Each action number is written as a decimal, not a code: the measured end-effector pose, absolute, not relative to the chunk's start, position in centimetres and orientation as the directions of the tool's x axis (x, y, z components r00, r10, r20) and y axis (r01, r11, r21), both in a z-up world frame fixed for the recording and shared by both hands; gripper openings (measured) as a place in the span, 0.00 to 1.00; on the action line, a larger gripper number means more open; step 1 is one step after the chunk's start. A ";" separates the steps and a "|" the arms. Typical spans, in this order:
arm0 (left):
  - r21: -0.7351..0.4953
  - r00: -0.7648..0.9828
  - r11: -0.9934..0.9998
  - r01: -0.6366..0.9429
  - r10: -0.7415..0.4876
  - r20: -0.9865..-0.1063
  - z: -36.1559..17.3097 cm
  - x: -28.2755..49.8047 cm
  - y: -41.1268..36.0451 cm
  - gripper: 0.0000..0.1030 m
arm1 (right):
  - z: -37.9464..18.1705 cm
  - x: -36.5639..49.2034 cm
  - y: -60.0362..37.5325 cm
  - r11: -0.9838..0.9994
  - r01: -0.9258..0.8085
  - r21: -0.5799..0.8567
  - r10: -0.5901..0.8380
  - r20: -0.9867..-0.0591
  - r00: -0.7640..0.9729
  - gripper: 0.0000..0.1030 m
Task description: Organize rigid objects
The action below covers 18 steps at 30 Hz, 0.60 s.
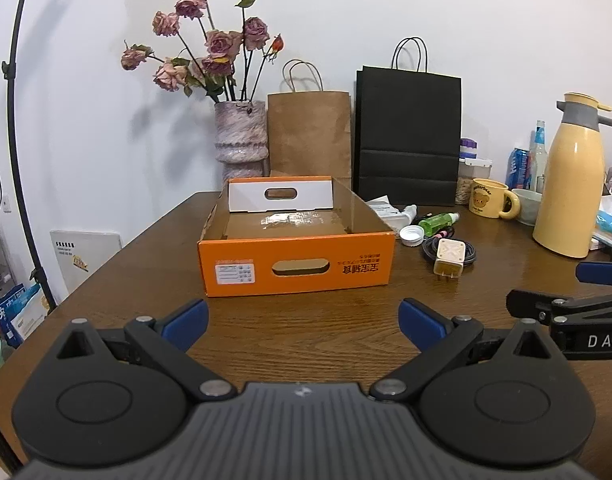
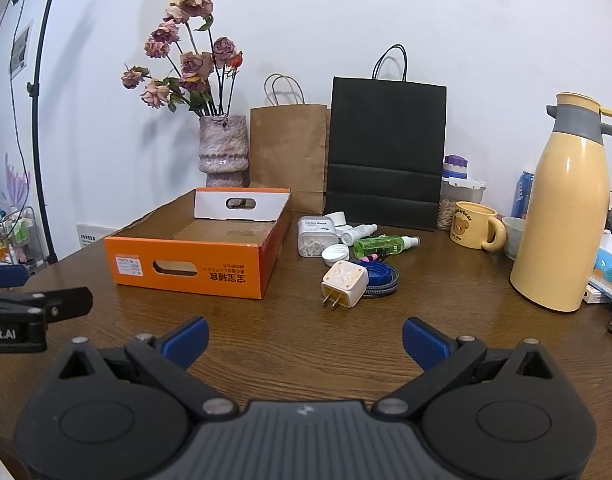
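Both grippers hover low over the table (image 2: 290, 344), fingers spread wide and holding nothing. The left gripper (image 1: 304, 314) faces the orange box (image 1: 296, 264), which sits straight ahead of its fingertips, empty as far as can be seen. The right gripper (image 2: 304, 336) points at the loose items: a cream plug (image 2: 343, 283) lies nearest, just beyond the gap between its fingers, resting against a coiled cable (image 2: 381, 280). Farther off lie a white cap (image 2: 335, 253), a green bottle (image 2: 379, 245), a small white bottle (image 2: 357, 233) and a pill jar (image 2: 315, 236), bunched close together just right of the box.

Sorting appears not to have begun. The likeliest trouble is the plug: its smooth, rounded sides could slip from the pads, and if the cable is attached, which cannot be told here, lifting it may drag the coil and scatter the cap and bottles. The bottles, lying on their sides, could roll if nudged. The tall flask (image 2: 561, 216) stands to the right of the fingers, where a wide swing could clip it.
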<state>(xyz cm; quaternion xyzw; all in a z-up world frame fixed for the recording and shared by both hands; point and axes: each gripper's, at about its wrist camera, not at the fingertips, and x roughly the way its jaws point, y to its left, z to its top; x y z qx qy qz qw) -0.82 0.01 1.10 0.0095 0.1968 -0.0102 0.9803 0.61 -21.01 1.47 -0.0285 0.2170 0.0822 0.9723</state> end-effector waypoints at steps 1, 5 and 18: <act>0.014 0.923 1.000 0.028 -0.020 -0.385 1.0 -0.9 0.0 1.00 | 1.5 0.6 -21.0 0.985 -0.173 -0.019 0.148 -0.426 0.893 1.00; 0.015 0.923 0.999 0.031 -0.023 -0.385 1.0 -0.7 -0.2 1.00 | 1.3 0.6 -21.2 0.985 -0.171 -0.016 0.148 -0.422 0.894 1.00; 0.011 0.924 0.999 0.031 -0.025 -0.382 0.8 -0.5 0.0 1.00 | 1.3 0.4 -21.1 0.984 -0.175 -0.017 0.152 -0.410 0.899 1.00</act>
